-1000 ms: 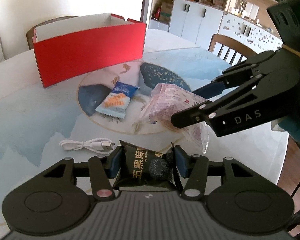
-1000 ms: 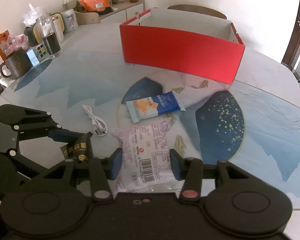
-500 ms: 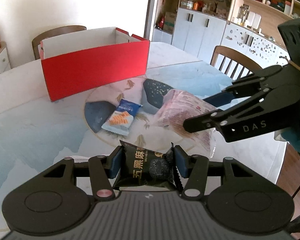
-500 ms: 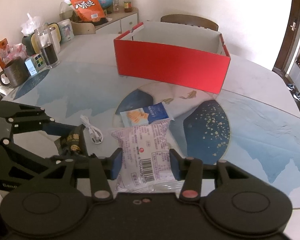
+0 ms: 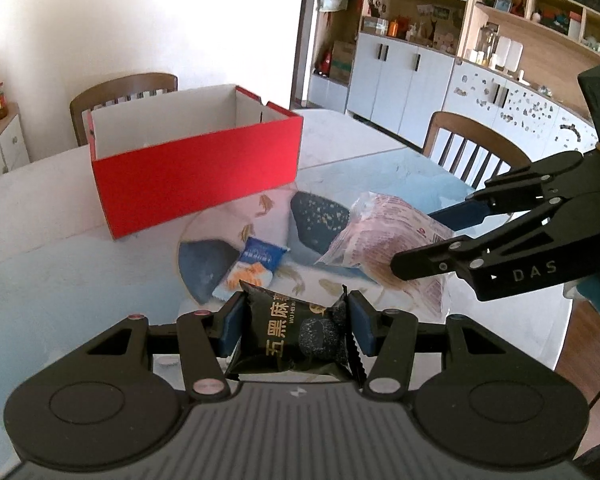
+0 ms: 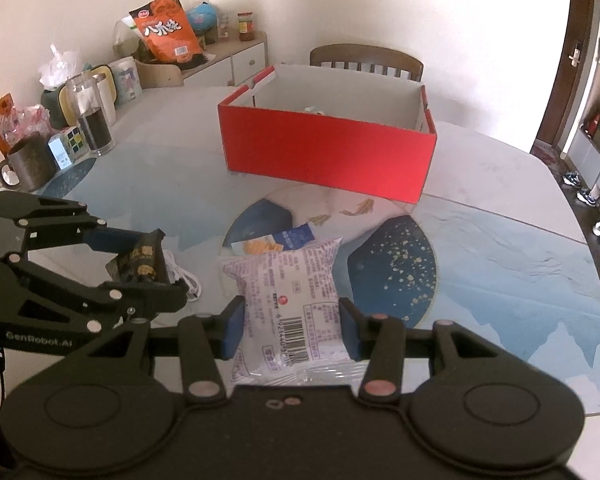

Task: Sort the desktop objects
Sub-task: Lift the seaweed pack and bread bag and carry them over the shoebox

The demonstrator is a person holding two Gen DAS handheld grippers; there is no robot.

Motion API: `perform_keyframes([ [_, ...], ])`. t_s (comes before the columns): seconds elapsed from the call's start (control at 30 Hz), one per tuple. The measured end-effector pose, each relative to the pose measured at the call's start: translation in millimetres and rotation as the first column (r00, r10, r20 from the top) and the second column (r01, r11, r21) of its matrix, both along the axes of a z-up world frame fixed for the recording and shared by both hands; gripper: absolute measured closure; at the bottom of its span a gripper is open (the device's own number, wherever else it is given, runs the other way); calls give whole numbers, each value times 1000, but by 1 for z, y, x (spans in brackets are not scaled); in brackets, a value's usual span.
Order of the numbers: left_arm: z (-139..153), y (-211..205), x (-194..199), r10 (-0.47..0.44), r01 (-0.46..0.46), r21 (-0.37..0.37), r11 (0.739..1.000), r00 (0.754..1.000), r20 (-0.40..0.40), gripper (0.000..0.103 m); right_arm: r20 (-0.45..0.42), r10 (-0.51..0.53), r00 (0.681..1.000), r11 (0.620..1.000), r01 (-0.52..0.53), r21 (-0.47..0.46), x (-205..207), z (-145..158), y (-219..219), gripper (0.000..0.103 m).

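The left gripper point(image 5: 296, 328) clamps a black snack packet point(image 5: 296, 330) by its two sides, clear of the table, while the right gripper point(image 6: 292, 326) pinches a pale pink-printed bag point(image 6: 288, 300) the same way, its barcode end toward the camera; both packets hang above the round, blue-patterned table point(image 6: 480, 248), short of the open red box point(image 6: 324, 152) that stands farther back. Judged from the task, both packets are bound for that box, and the carry would go best with each gripper lifted well above the near red wall before it crosses, the two grippers kept apart so their linkages do not knock, and each packet let go only once it is over the white interior. The bags are soft and slippery, so a firm, unchanged squeeze seems wise. A blue biscuit packet point(image 5: 256, 268) and a white cable point(image 6: 184, 276) lie on the table, yet to be sorted. Legible writing: "WU HEI" beneath gold Chinese characters on the black packet, "DAS" on the right gripper's arm, "GenRobot.AI" on the left one's, and large white characters on an orange snack bag point(image 6: 166, 30) on the sideboard; the barcode digits are too blurred to trust.
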State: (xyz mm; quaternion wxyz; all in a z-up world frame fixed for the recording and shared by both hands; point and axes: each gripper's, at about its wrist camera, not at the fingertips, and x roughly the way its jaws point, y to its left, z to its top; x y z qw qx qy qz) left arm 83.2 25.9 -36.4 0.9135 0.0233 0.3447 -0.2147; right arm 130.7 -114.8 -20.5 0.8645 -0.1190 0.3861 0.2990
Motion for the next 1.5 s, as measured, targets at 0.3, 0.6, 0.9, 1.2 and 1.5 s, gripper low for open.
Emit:
perform_keyframes([
  [0.3, 21, -1, 8, -4, 5, -10, 1000, 999, 42, 50, 36, -22, 999, 999, 20, 37, 5, 23, -6, 56],
  [0.6, 39, 0, 24, 2, 0, -25, 1000, 998, 58, 50, 56, -45, 997, 998, 42, 56, 14, 39, -10, 56],
  [0.9, 53, -1, 40, 2, 0, -23, 1000, 996, 88, 50, 67, -60, 996, 996, 56, 72, 26, 49, -12, 56],
  [1.2, 70, 7, 64, 20, -16, -32, 999, 992, 121, 50, 86, -80, 993, 992, 71, 102, 48, 68, -12, 56],
  [1.5, 84, 13, 86, 22, -17, -33, 999, 988, 151, 50, 99, -91, 991, 989, 78, 124, 71, 84, -5, 56],
])
